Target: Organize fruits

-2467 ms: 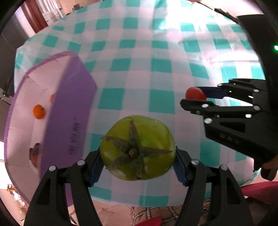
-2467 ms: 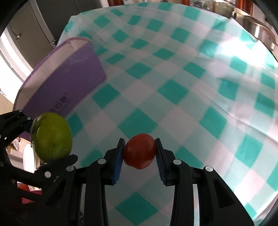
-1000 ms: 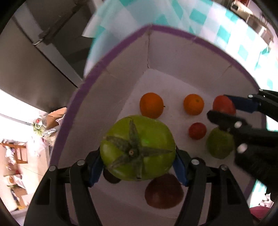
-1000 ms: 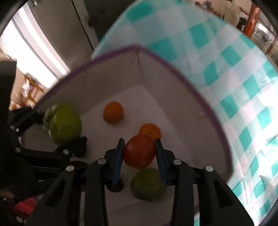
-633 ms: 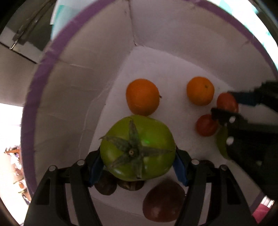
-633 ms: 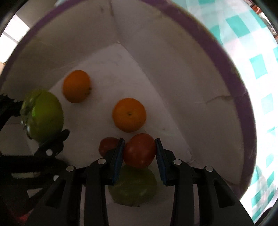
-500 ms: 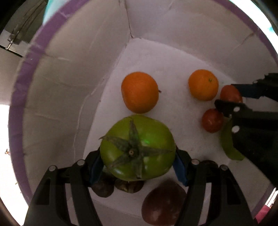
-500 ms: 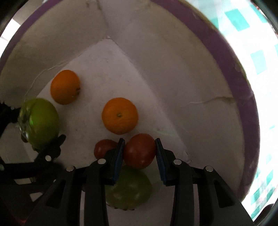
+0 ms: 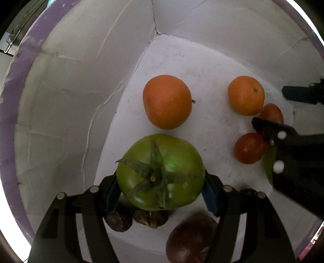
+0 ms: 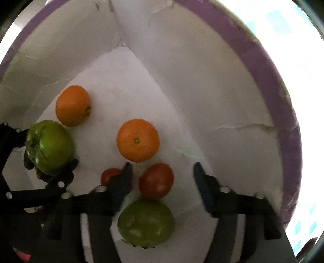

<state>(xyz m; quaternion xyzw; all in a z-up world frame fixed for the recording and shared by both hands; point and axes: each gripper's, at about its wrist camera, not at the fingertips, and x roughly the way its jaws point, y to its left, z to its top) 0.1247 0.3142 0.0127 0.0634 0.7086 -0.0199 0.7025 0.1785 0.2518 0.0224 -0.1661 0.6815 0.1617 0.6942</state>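
Observation:
Both grippers are inside the white box with the purple rim [image 9: 12,97]. My left gripper [image 9: 161,187] is shut on a green tomato [image 9: 161,172] with a star-shaped calyx, held just above the box floor; it also shows at the left of the right wrist view [image 10: 48,146]. My right gripper [image 10: 162,172] is open. A red tomato [image 10: 157,181] lies free on the floor between its fingers, touching neither. In the left wrist view that red tomato [image 9: 271,113] sits behind the right gripper's near finger [image 9: 271,127].
On the box floor lie two oranges [image 9: 167,101] [image 9: 246,97], a second red tomato [image 9: 249,148], another green tomato [image 10: 145,221], a dark purple fruit [image 9: 191,236] and two dark brown nuts [image 9: 119,221]. The checked tablecloth [image 10: 273,18] shows beyond the rim.
Both grippers went down deeper into the box. My right gripper opened and let go of the red tomato, which now rests on the floor. My left gripper still holds the green tomato.

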